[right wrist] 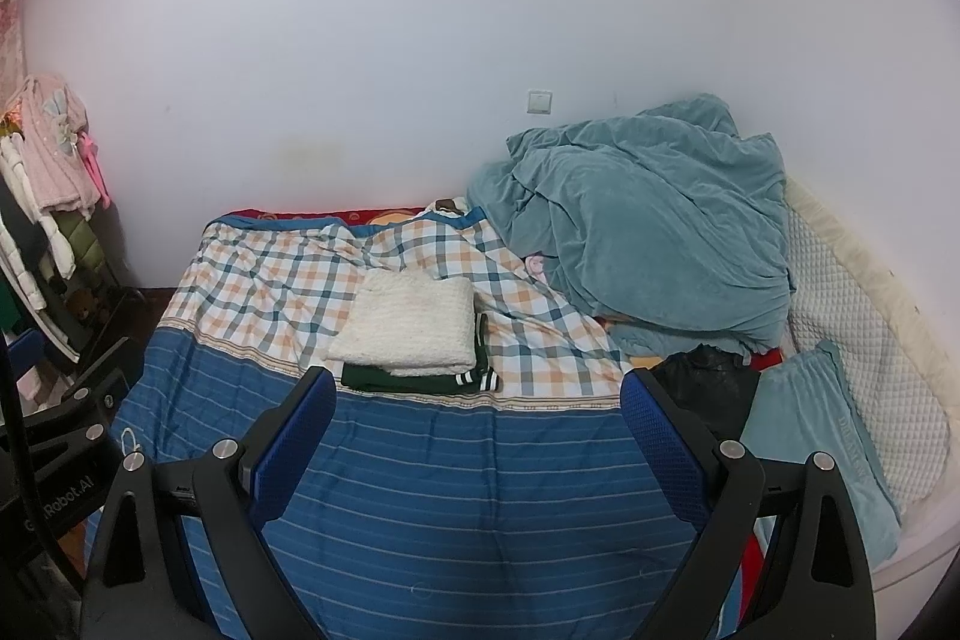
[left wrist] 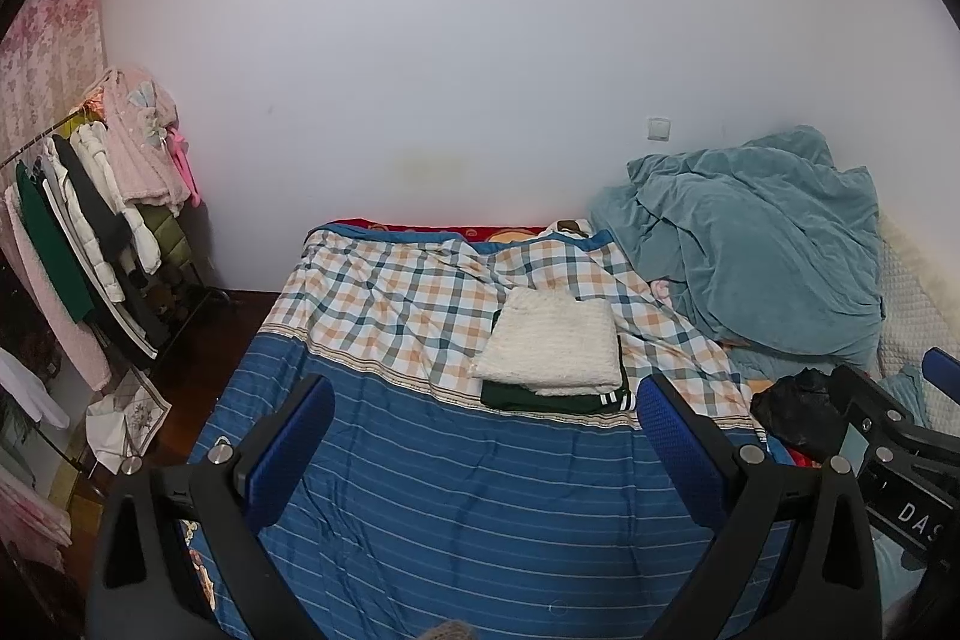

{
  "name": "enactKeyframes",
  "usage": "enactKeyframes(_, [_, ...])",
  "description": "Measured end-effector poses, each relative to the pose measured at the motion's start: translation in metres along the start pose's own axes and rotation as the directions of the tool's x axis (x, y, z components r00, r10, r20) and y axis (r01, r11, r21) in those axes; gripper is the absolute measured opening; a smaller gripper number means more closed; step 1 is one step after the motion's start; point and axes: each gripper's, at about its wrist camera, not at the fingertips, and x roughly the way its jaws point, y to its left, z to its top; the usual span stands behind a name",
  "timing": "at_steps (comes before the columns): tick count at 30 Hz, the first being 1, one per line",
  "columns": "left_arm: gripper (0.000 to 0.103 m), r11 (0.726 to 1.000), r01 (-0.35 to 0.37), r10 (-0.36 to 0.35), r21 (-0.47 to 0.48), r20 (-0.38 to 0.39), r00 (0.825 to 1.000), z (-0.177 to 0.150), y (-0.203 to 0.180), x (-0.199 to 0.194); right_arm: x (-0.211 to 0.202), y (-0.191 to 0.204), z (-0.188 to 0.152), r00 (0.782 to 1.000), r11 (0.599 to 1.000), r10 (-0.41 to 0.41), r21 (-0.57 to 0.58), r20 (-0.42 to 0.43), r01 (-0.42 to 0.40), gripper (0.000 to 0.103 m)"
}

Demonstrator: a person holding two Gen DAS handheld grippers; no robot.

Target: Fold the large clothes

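Note:
A folded cream knit garment point(left wrist: 552, 343) lies on top of a folded dark green garment point(left wrist: 540, 398) with white-striped cuffs, on the checked part of the bed cover point(left wrist: 384, 298). The stack also shows in the right wrist view, cream point(right wrist: 408, 325) over green point(right wrist: 414, 379). A crumpled black garment point(left wrist: 792, 412) lies to the right, also in the right wrist view point(right wrist: 711, 388). My left gripper point(left wrist: 486, 415) is open and empty, held above the blue striped cover, short of the stack. My right gripper point(right wrist: 477, 409) is open and empty, likewise short of the stack.
A heaped teal blanket point(right wrist: 654, 220) fills the bed's far right. A teal pillow point(right wrist: 816, 430) and a quilted white pad point(right wrist: 852, 316) lie at the right edge. A clothes rack point(left wrist: 90, 220) with hanging coats stands left of the bed. A white wall point(left wrist: 480, 40) is behind.

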Motion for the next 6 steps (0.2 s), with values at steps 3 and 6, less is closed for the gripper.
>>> enactKeyframes(3, [0.103,1.0,-0.002,0.002,-0.003,0.002,1.0,-0.0016,0.0017,0.0003,-0.0001,0.0003,-0.0002,1.0,1.0,0.002,0.0,-0.003,-0.002,0.097])
enactKeyframes(6, [0.103,1.0,-0.009,0.009,-0.008,0.004,1.0,-0.001,0.0013,0.0015,0.0,0.0009,-0.0002,1.0,1.0,0.003,0.0,-0.004,-0.003,0.097])
